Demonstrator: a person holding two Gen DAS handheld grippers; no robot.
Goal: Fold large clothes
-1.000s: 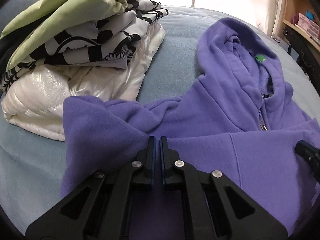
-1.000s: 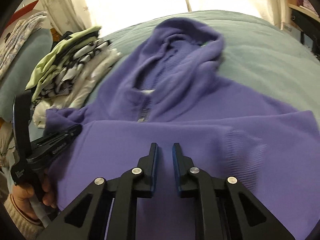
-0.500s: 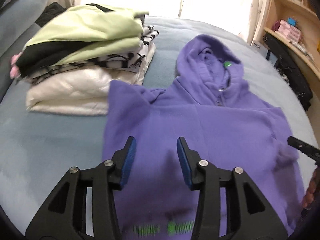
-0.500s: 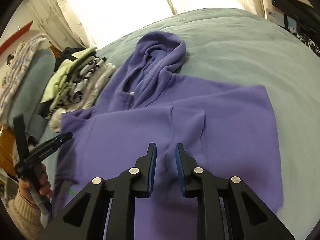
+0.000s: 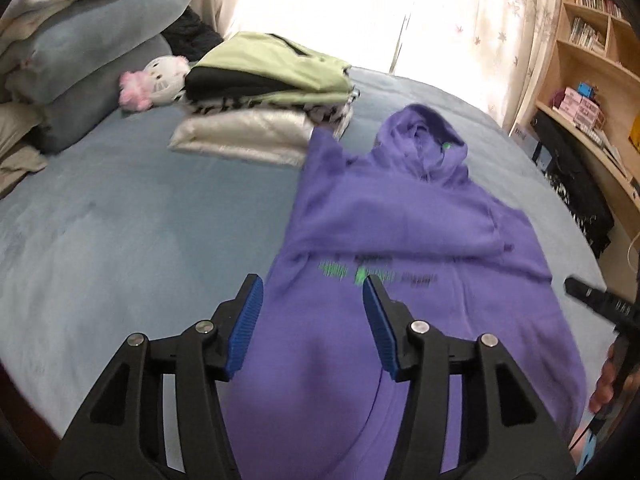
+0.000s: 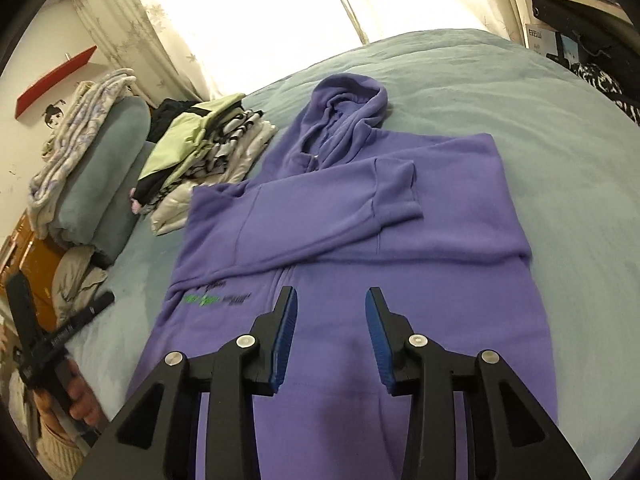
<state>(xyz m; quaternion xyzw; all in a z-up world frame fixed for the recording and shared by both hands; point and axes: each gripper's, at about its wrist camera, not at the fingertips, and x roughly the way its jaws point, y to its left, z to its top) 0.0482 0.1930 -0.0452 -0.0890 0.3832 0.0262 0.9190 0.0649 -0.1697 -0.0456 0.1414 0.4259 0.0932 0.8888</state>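
A purple zip hoodie (image 5: 392,216) (image 6: 360,216) lies flat on the blue-grey bed (image 5: 140,216) (image 6: 560,132), hood away from me, both sleeves folded across the chest, green lettering below them. My left gripper (image 5: 312,320) is open and empty, held above the hoodie's lower left part. My right gripper (image 6: 330,332) is open and empty above the hoodie's lower middle. The right gripper also shows at the right edge of the left wrist view (image 5: 600,304); the left gripper shows at the left edge of the right wrist view (image 6: 60,332).
A stack of folded clothes (image 5: 264,96) (image 6: 204,152), green on top, lies beside the hoodie's left shoulder. Pillows and a plush toy (image 5: 156,80) lie at the far left. A wooden shelf unit (image 5: 592,80) stands to the right of the bed.
Both grippers have opened and pulled back and up from the hoodie. The sleeves now lie folded across the chest.
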